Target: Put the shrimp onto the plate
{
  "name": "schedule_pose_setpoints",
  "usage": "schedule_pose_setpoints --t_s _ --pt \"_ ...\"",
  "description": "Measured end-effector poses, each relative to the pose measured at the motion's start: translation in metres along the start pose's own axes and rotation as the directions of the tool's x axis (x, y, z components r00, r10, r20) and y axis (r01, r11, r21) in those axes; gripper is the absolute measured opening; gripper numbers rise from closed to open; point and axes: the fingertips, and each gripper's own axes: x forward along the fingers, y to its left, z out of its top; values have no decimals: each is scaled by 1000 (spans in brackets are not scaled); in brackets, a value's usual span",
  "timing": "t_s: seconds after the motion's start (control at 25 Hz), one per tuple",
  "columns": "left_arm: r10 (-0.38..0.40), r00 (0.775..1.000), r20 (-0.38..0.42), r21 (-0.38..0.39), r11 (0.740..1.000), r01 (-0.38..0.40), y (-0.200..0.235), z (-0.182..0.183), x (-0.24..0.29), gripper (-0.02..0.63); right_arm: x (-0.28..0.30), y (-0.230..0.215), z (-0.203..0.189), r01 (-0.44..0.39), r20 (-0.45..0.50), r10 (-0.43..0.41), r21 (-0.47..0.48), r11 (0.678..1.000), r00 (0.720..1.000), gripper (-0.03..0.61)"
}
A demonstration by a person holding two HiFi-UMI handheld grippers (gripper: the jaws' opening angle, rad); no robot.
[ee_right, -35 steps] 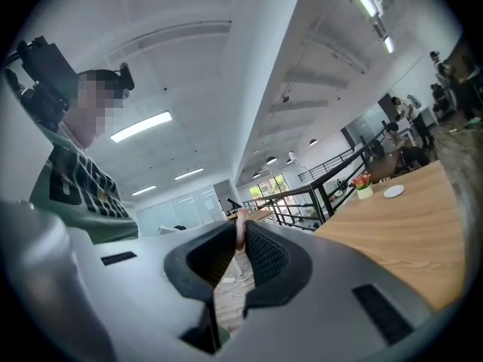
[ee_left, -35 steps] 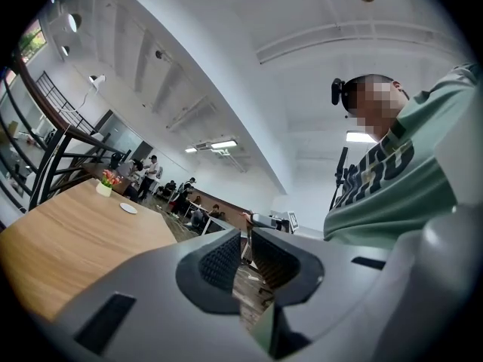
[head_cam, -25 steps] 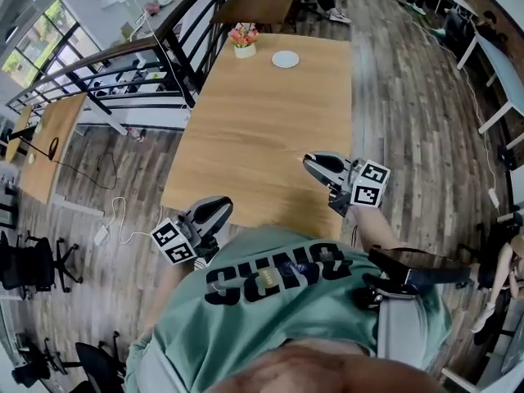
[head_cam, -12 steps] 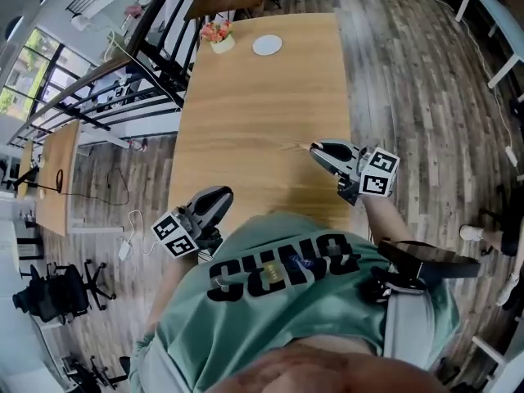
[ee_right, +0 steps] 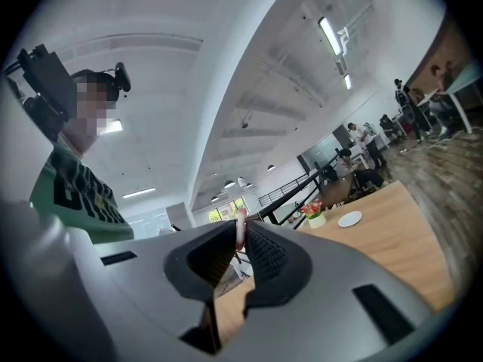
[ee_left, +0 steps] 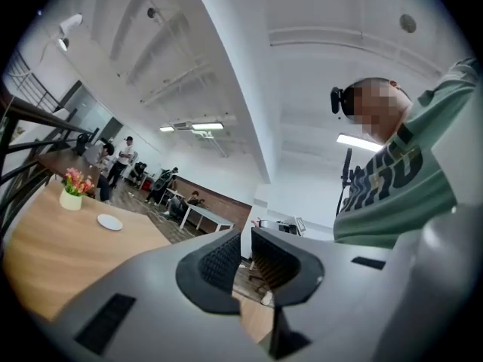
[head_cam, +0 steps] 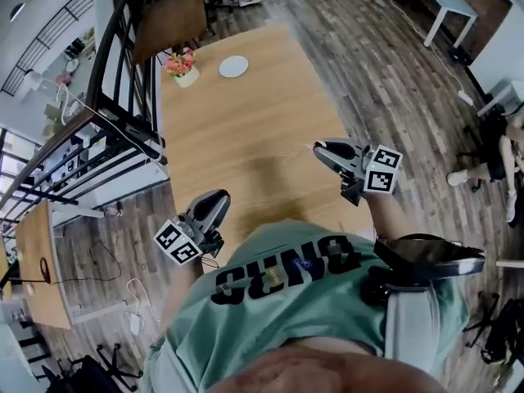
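Head view: a white round plate [head_cam: 233,65] lies at the desk's [head_cam: 246,137] far end. Left gripper view: the left gripper [ee_left: 245,246] stands narrowly apart, empty. Right gripper view: the right gripper [ee_right: 243,236] pinches a slim, pale-pink shrimp [ee_right: 240,222] upright at its tips.

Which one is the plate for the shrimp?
Look at the long wooden table and follow it to its far end. Beside the pot of pink flowers lies the plate: small, round, flat and plain white, while the pot stands tall and colourful.
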Motion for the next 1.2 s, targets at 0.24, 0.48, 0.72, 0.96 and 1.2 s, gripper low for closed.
schedule_pose_setpoints --t_s 0.24,0.48,0.72,0.96,1.2 --pt "-37 999 6 -4 999 37 37 19 -24 49 46 38 -11 19 -102 -19 1 1000 995 46" --pt "27 999 40 -42 999 -25 52 4 3 49 37 5 -2 -15 -133 18 25 1000 991 46" --pt "169 983 75 -27 986 -167 101 14 32 49 50 -81 6 -72 -178 76 31 997 981 46" --pt "275 961 20 21 961 -275 174 31 26 49 93 -125 -23 -95 -161 104 65 993 981 46" --pt "312 950 32 38 949 -313 253 43 10 49 134 -164 -48 -55 -173 63 52 997 983 46"
